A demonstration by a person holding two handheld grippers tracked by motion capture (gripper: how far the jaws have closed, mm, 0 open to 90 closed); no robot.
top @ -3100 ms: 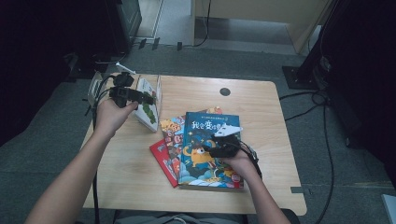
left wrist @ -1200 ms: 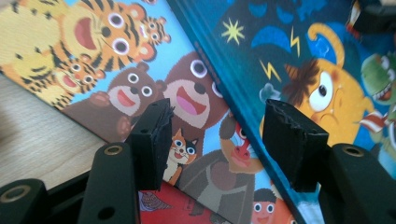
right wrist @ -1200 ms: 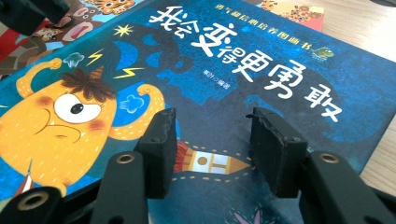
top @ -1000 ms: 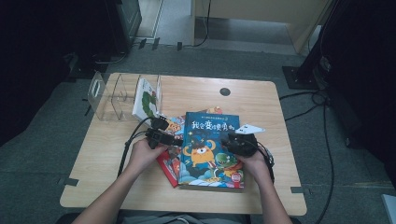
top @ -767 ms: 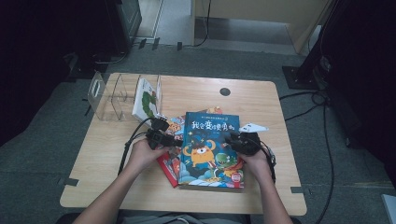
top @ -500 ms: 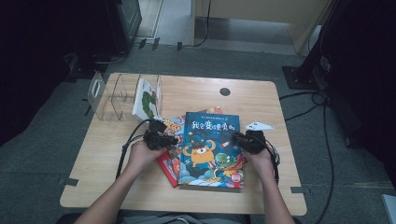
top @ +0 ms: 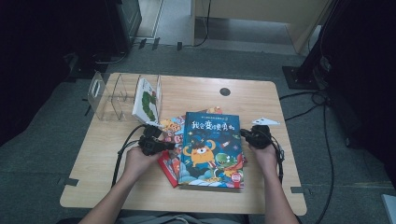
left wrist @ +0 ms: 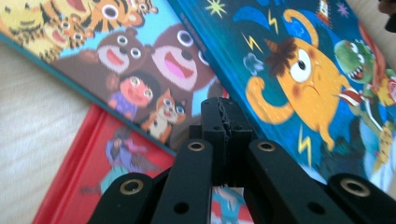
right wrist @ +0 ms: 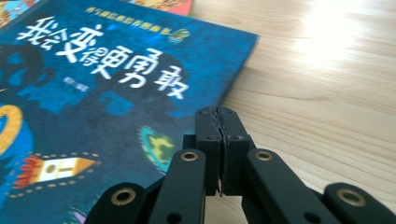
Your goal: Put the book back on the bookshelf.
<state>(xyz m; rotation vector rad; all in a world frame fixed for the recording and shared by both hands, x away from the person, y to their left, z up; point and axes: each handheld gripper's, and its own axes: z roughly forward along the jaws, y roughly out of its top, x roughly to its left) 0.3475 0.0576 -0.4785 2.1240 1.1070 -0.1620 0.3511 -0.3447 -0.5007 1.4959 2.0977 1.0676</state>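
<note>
Both grippers moved to blue book [top: 211,148] edges, jaws just clenched empty.

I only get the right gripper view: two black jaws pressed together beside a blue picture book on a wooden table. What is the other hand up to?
Observer: The left gripper, like your right gripper, has just been closing its jaws on nothing; it sits at the opposite side edge of the blue book.
Operator: What lies under that book?
Observer: A bear-and-tiger book, and beneath that a red book.
Operator: Anything else on the table?
Observer: A clear rack at the far left corner, with one upright book in it.
</note>
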